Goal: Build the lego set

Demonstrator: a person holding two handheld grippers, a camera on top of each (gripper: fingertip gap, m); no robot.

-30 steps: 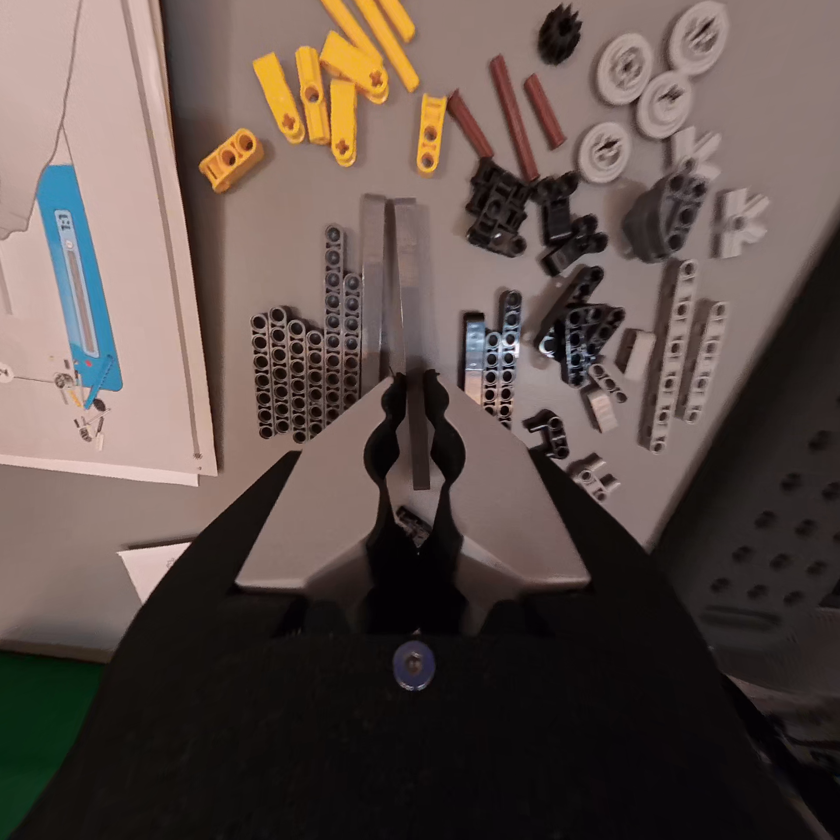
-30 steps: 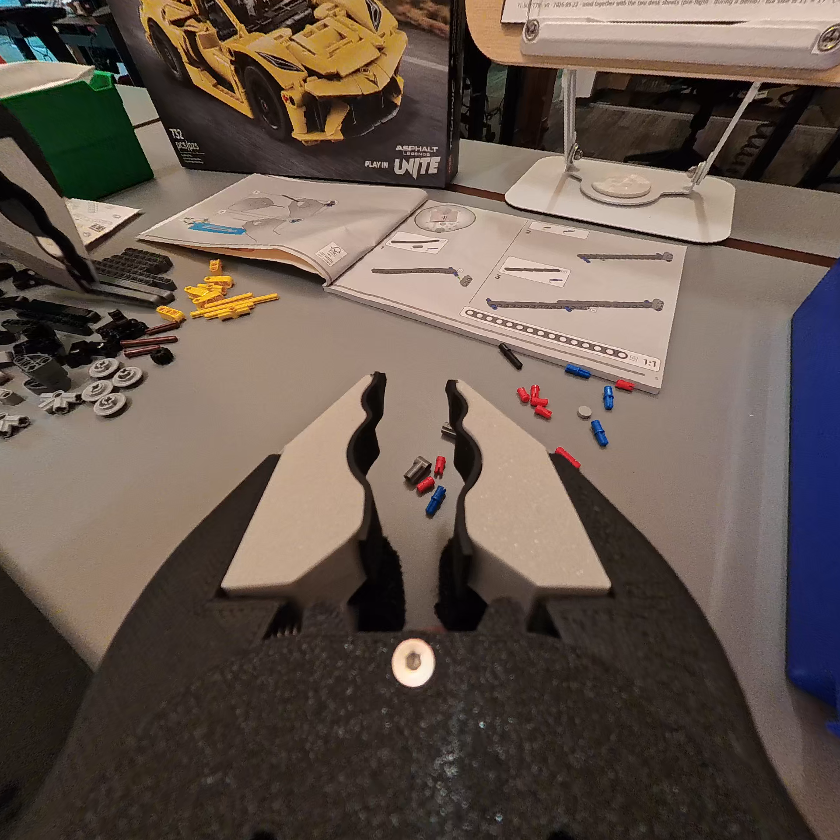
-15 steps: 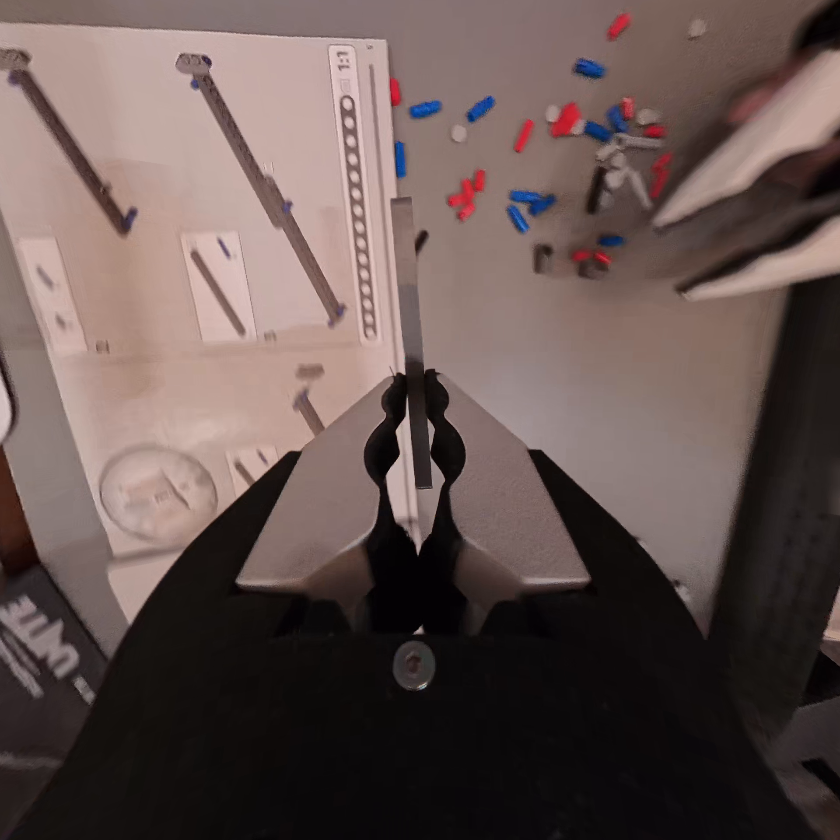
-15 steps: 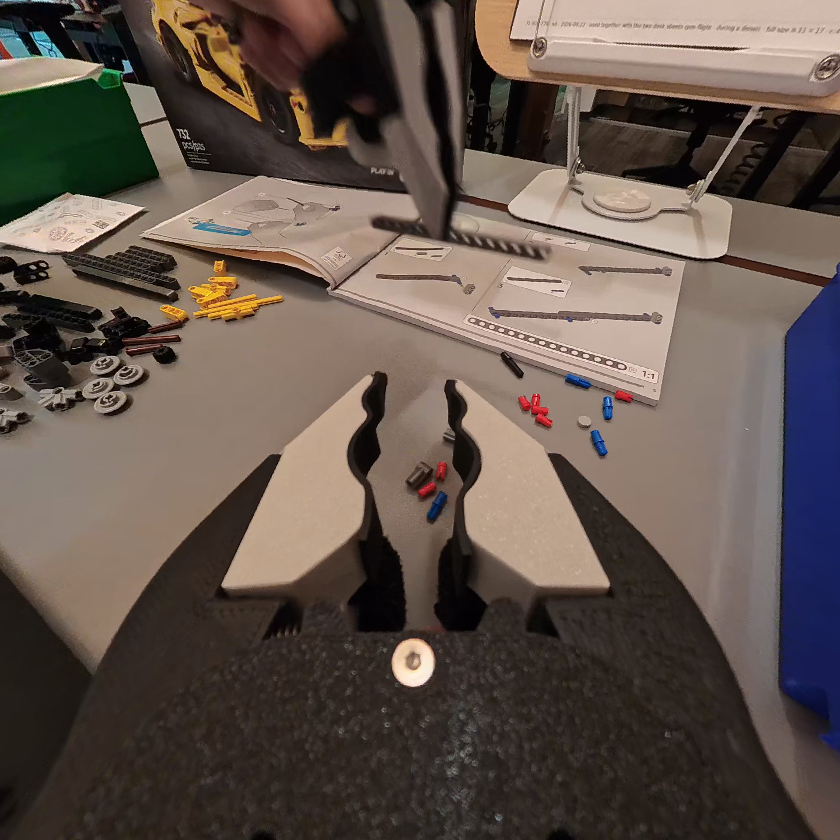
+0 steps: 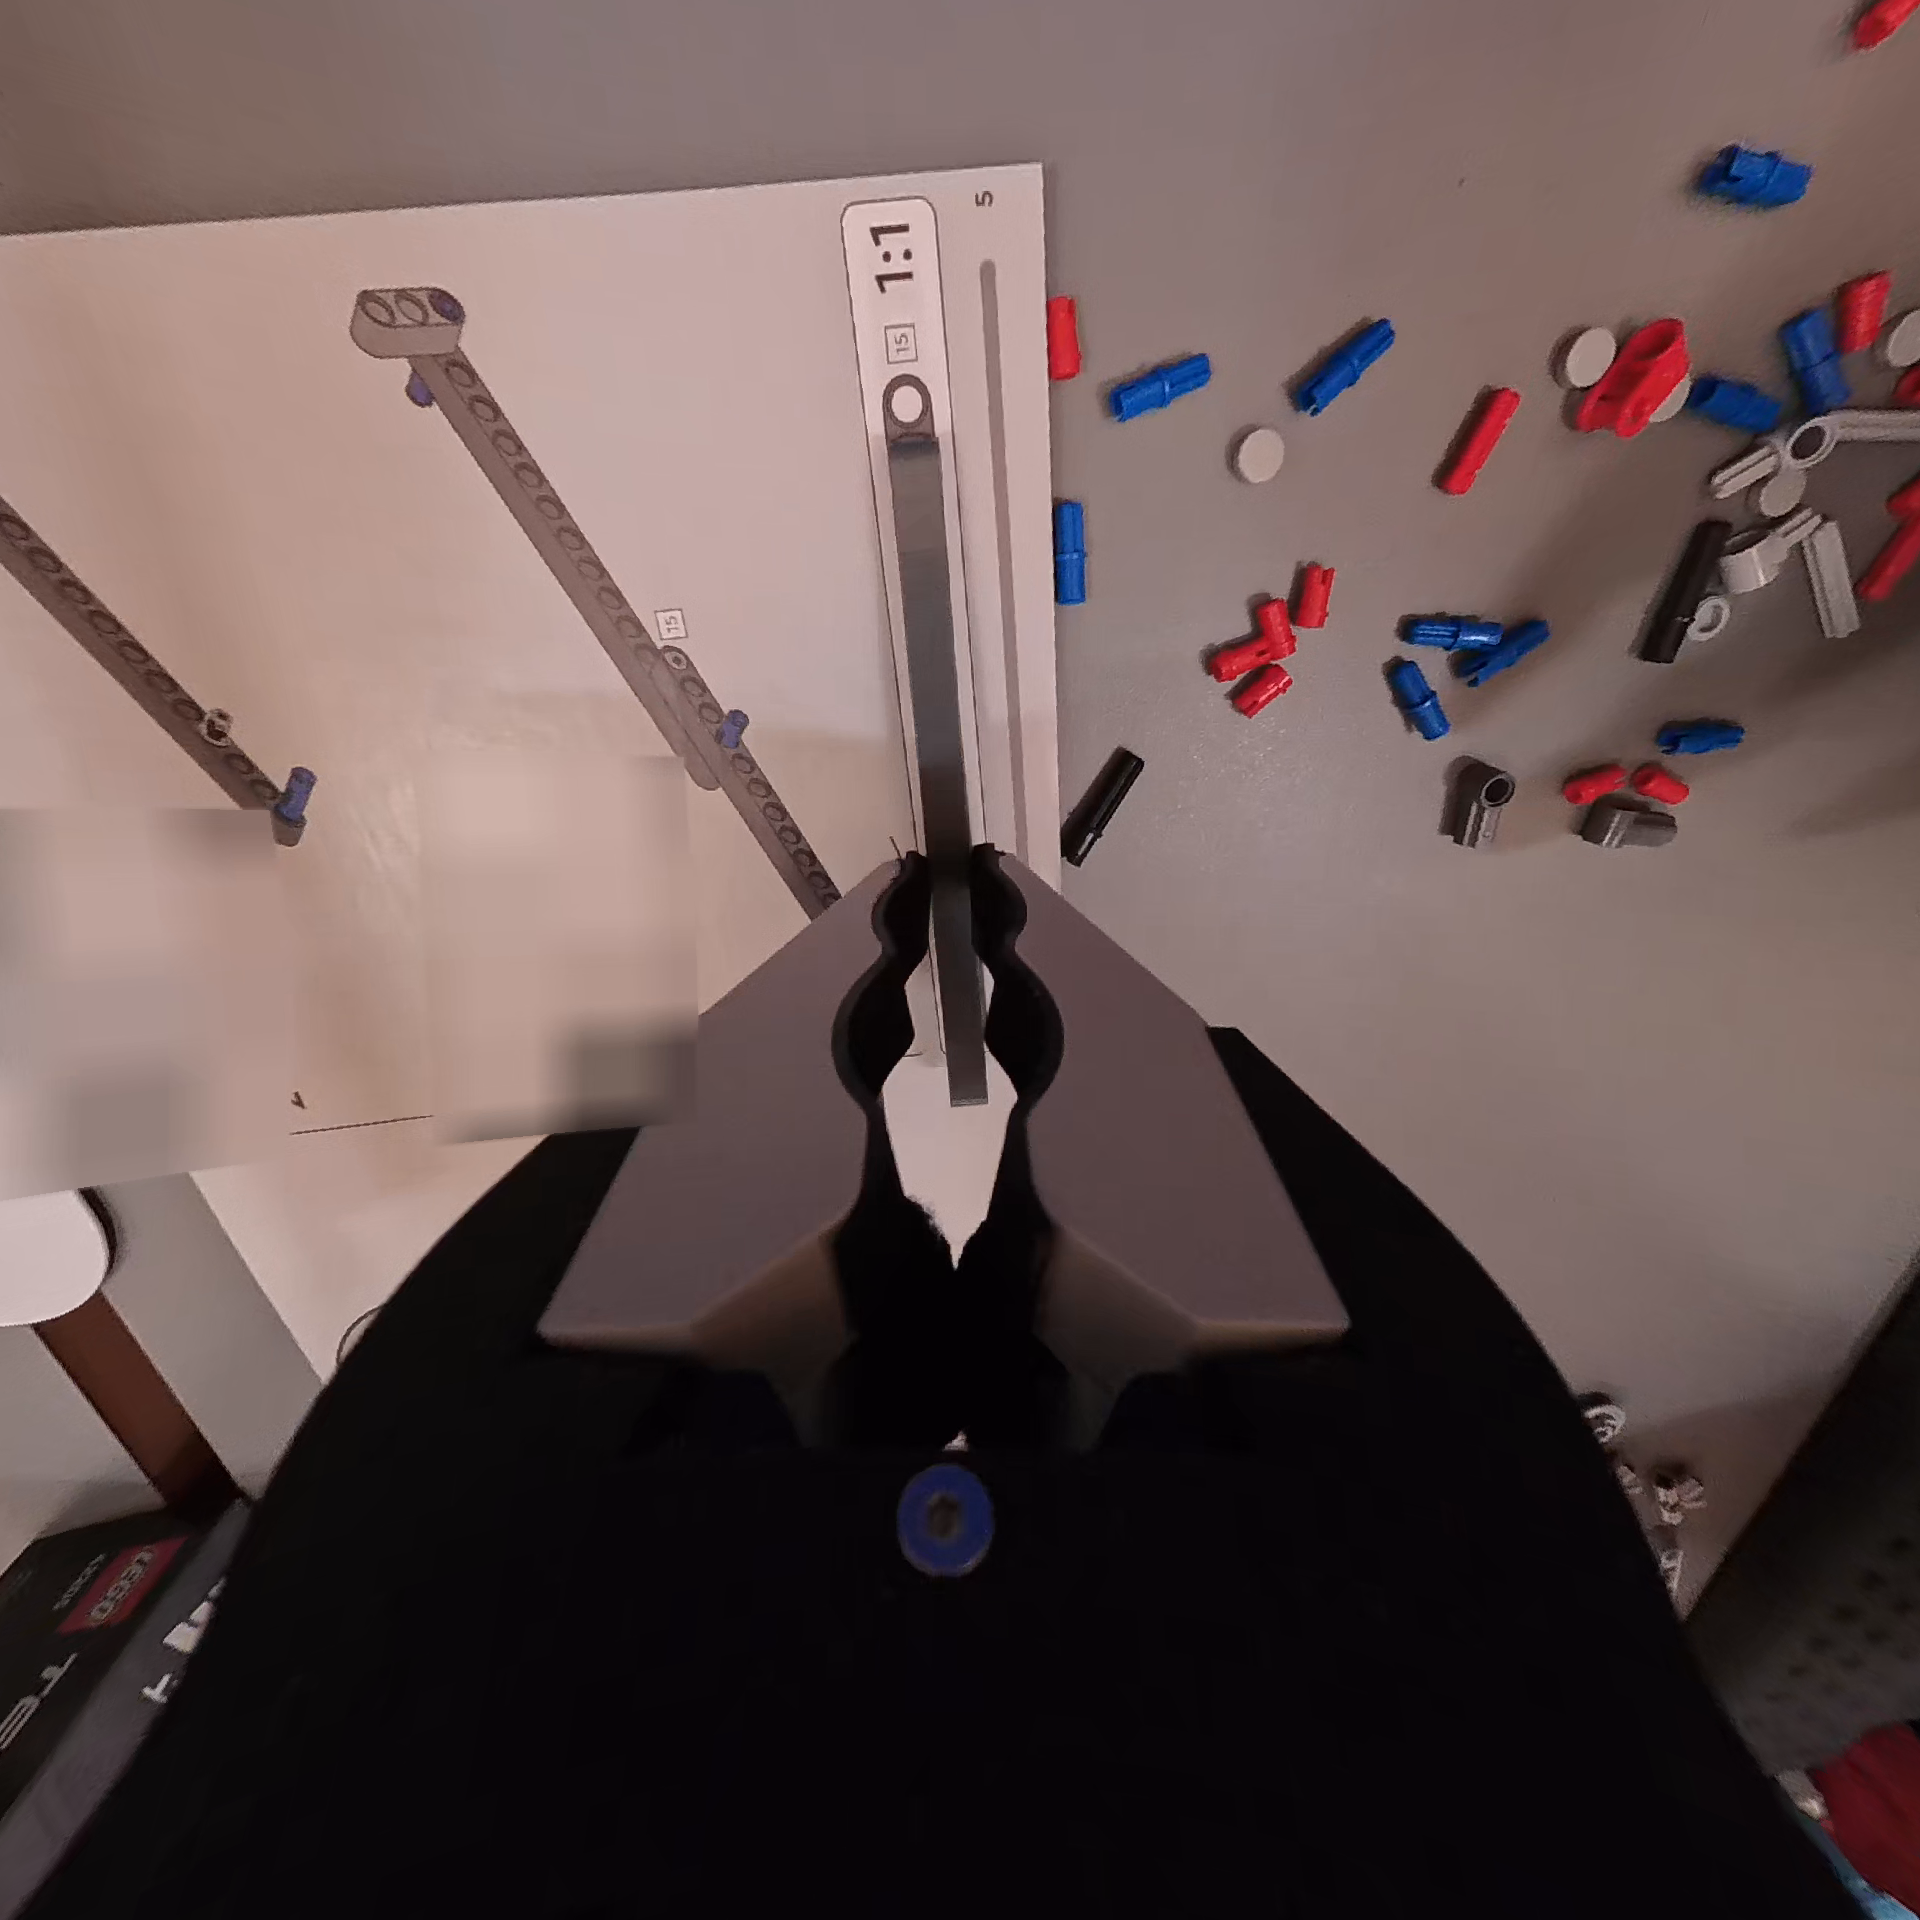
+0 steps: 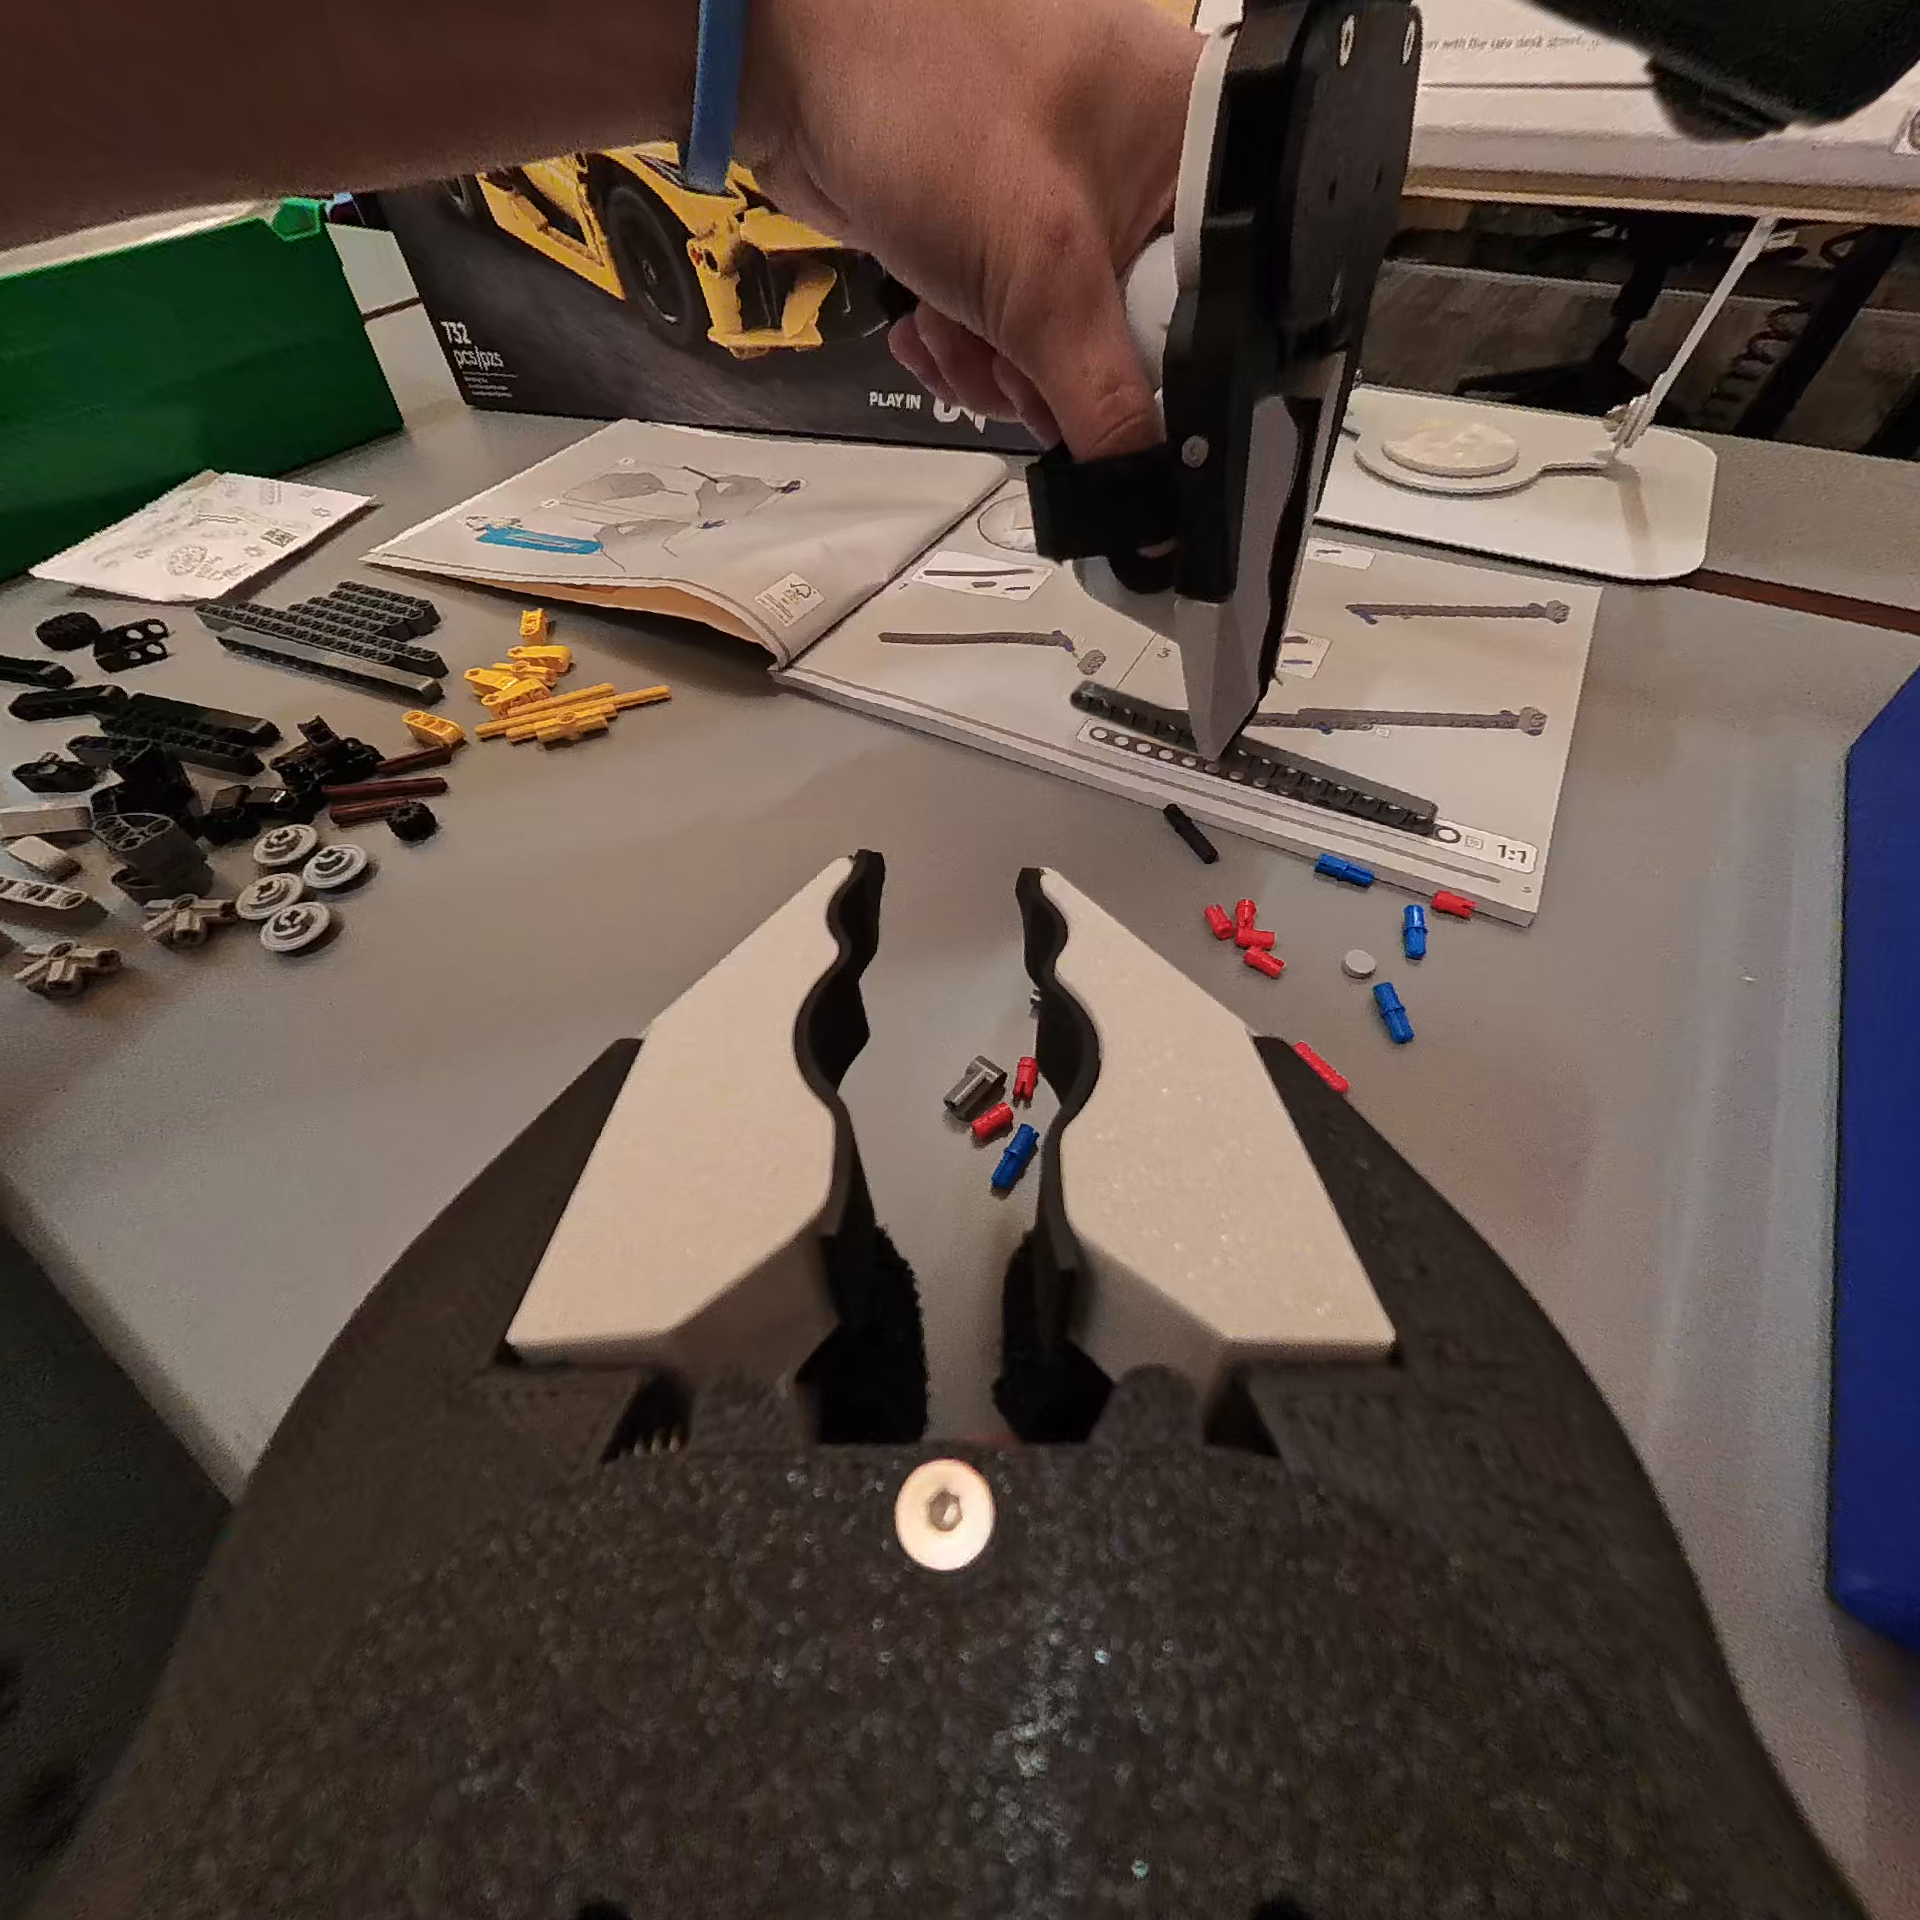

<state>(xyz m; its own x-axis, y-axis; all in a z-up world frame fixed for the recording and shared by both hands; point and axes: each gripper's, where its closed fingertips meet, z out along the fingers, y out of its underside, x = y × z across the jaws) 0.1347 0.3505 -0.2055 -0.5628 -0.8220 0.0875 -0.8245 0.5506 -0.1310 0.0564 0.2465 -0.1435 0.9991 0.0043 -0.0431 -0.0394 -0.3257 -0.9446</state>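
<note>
My left gripper point(image 5: 948, 862) is shut on a long dark grey holed beam point(image 5: 930, 623). It holds the beam edge-on along the printed scale bar at the right edge of the open instruction booklet point(image 5: 520, 520). In the right wrist view the left gripper point(image 6: 1216, 738) points straight down, with the beam point(image 6: 1330, 795) lying on the booklet's point(image 6: 1403, 665) near edge. My right gripper point(image 6: 948, 873) is open and empty, low over the table. Small red and blue pins point(image 6: 1003, 1122) lie between its fingers.
Red and blue pins point(image 5: 1257, 649) and a black pin point(image 5: 1101, 805) are scattered right of the booklet. Dark beams point(image 6: 322, 634), yellow parts point(image 6: 551, 696) and grey wheels point(image 6: 296, 883) lie at left. The set box point(image 6: 644, 312), a green box point(image 6: 177, 353) and a white stand point(image 6: 1507, 488) stand behind. Some 15 cm of space lies between my two pairs of fingers.
My left gripper has carried the beam from the parts pile across to the booklet and lowered it onto the scale bar. My right gripper has stayed in place, open.
</note>
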